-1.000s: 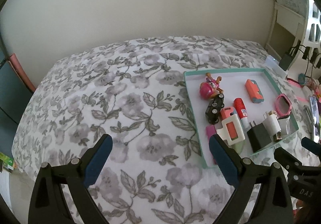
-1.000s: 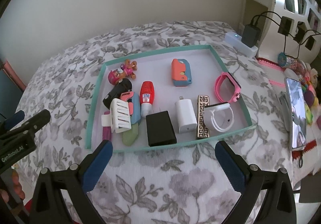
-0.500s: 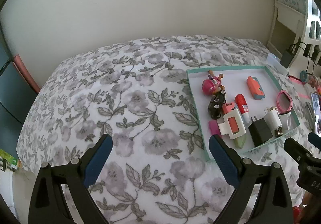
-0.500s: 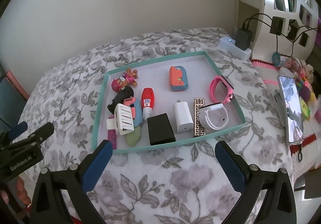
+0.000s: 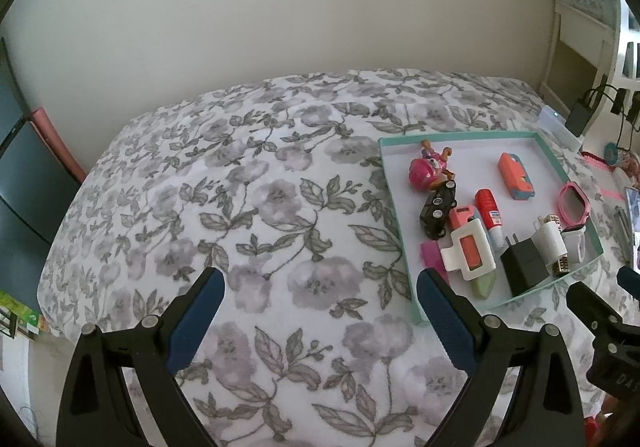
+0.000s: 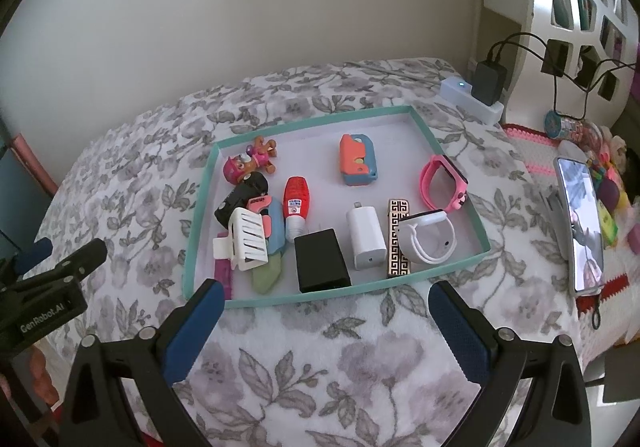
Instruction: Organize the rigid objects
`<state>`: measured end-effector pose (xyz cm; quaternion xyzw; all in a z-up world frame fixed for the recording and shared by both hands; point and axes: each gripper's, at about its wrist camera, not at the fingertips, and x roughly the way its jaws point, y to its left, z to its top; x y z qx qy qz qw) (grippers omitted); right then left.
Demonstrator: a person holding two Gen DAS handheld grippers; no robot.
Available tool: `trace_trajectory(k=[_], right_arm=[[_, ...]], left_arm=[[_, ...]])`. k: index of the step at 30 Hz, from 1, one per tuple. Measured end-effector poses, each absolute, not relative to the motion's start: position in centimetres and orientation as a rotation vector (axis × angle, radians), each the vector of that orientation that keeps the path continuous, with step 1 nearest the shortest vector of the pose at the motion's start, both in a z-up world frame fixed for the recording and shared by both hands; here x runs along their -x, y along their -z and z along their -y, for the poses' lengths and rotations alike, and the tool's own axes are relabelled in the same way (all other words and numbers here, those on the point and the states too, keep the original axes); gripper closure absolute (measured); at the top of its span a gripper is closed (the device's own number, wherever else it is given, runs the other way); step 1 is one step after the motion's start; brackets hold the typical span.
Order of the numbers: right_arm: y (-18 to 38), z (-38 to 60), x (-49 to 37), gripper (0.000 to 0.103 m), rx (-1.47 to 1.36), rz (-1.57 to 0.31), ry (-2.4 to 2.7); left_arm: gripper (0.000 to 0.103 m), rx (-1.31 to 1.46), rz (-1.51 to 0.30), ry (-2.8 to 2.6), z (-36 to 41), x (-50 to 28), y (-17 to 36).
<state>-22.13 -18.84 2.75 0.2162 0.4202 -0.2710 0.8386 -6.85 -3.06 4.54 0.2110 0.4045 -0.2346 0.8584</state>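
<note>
We hold both tongs, left gripper [image 5: 318,317] and right gripper [image 6: 326,321], spread wide (nothing gripped), shallow teal-rimmed white tray [image 6: 316,297] mid-frame.

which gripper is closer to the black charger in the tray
Right. The right gripper hovers just in front of the black charger; the left gripper sits off to its left over the bedspread.

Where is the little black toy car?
In the right wrist view the black toy car sits at the left end of the teal tray, just below the pink puppy figure, beside the white hair clip.
</note>
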Motion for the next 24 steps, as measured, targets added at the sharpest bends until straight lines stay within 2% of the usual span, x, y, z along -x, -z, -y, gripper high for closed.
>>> trace_trajectory(k=[24], right_arm=[[-2.86, 18.8, 21.93, 0.0, -0.432, -0.894, 0.571]], left_arm=[[0.006, -0.456, -0.839, 0.477, 3.06, 6.9, -4.26]])
